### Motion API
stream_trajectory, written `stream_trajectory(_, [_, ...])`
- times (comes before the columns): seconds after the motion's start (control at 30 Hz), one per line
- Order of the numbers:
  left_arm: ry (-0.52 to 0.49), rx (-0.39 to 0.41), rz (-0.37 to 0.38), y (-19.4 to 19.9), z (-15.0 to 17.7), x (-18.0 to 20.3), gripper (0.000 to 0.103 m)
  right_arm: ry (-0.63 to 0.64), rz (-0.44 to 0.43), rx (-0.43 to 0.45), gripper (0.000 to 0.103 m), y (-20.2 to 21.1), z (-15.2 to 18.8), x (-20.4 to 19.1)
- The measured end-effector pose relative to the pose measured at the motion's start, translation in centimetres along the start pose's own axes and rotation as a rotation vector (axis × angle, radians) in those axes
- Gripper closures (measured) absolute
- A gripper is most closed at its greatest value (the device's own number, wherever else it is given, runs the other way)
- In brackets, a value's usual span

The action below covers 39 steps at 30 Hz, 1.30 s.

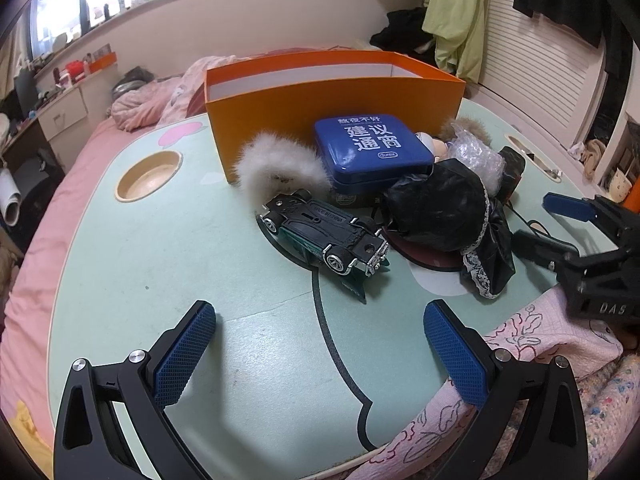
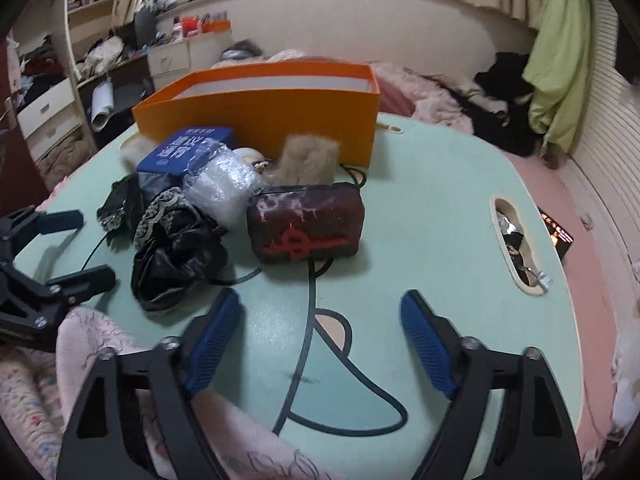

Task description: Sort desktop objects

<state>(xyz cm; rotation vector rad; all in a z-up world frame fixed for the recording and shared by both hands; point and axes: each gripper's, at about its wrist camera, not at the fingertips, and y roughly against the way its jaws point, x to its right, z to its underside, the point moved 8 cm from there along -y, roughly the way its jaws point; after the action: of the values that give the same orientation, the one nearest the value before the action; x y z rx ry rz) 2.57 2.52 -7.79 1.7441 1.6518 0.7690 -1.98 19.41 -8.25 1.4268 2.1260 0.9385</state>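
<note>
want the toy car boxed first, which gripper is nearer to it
Left. The left gripper is open right in front of the upside-down toy car; the right gripper sits beyond the black clothing.

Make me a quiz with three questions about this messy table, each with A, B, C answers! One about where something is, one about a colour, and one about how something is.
1. Where is the toy car?
A. Inside the orange box
B. On the table in front of the white fluffy thing
C. In the left gripper

2. What colour is the tin with the big white writing?
A. Blue
B. Red
C. Yellow

3. How is the toy car lying?
A. On its wheels
C. Standing on its nose
B. Upside down

Answers:
1. B: the car lies on the green table, just in front of the white fluffy thing, outside the orange box.
2. A: its lid is blue.
3. B: its black underside and wheels face up.
</note>
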Motion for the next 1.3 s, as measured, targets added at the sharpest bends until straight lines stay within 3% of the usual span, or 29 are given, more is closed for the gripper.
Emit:
stream_trajectory(0.07, [0.002, 0.001, -0.002, 0.0, 0.0, 0.0, 0.0, -0.011, 0.001, -0.003, 0.0, -0.4, 0.0, 0.2])
stream_trajectory(0.43, [0.0, 0.002, 0.0, 0.3, 0.4, 0.1, 0.0, 0.004, -0.013, 0.011, 0.0, -0.7, 0.3, -0.2])
stream_trajectory(0.77, [0.0, 0.002, 0.0, 0.3, 0.4, 0.1, 0.0, 0.067, -0.079, 0.028, 0.0, -0.8, 0.7, -1.4])
stream_trajectory(1.03, [0.007, 0.006, -0.004, 0.4, 0.4, -0.3, 0.0, 0.06, -0.072, 0.043, 0.0, -0.8, 0.6, -1.5])
stream_trajectory(1.23, [0.069, 0.041, 0.028, 1.0, -0.3, -1.3, 0.001, 0.058, -0.071, 0.044, 0.0, -0.7, 0.6, -1.5])
stream_trajectory(1.3, [0.061, 0.068, 0.0, 1.2, -1.0, -1.6, 0.003, 0.058, -0.071, 0.045, 0.0, -0.7, 0.6, -1.5])
